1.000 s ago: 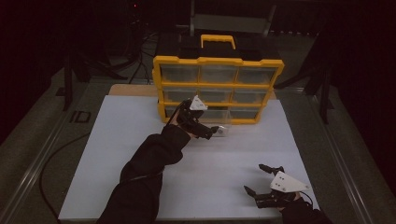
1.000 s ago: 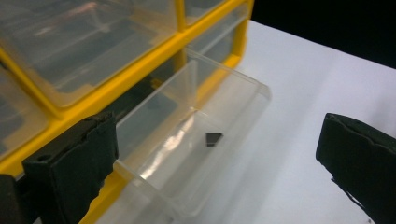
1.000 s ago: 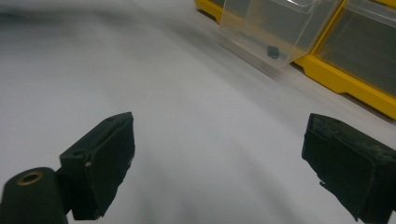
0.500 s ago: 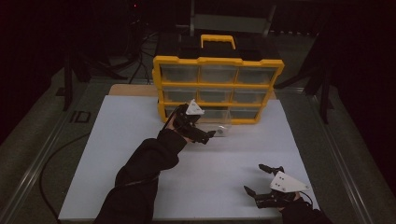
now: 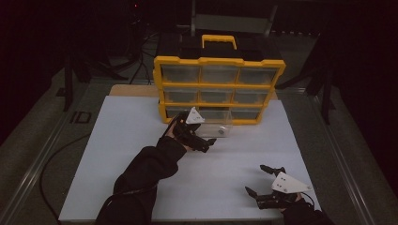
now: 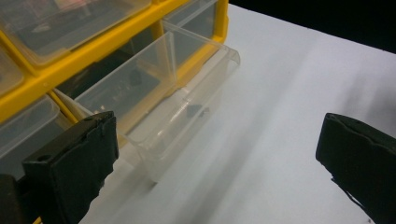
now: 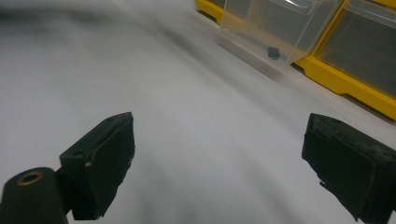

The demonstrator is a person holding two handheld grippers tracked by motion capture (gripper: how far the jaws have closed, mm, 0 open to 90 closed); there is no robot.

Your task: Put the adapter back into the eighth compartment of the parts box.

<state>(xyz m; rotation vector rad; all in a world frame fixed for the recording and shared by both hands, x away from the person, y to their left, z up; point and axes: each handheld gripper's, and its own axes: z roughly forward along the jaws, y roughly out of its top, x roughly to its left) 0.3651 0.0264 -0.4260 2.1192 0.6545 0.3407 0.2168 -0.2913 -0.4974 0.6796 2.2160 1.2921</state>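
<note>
Now | organizer: nine drawers, one drawer out | two grippers, left and right, wide, empty

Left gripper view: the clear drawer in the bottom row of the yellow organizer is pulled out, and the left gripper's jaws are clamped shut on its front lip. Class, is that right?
Not quite. The clear drawer is pulled out of the yellow organizer, but the left gripper is open, its jaws wide apart beside the drawer, gripping nothing. The left gripper view shows it.

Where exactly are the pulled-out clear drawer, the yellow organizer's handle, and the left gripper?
clear drawer (image 6: 187,100): left gripper view, its front wall.
yellow handle (image 5: 218,41): high view, top bar.
left gripper (image 5: 209,143): high view, midway between its fingertips.
</note>
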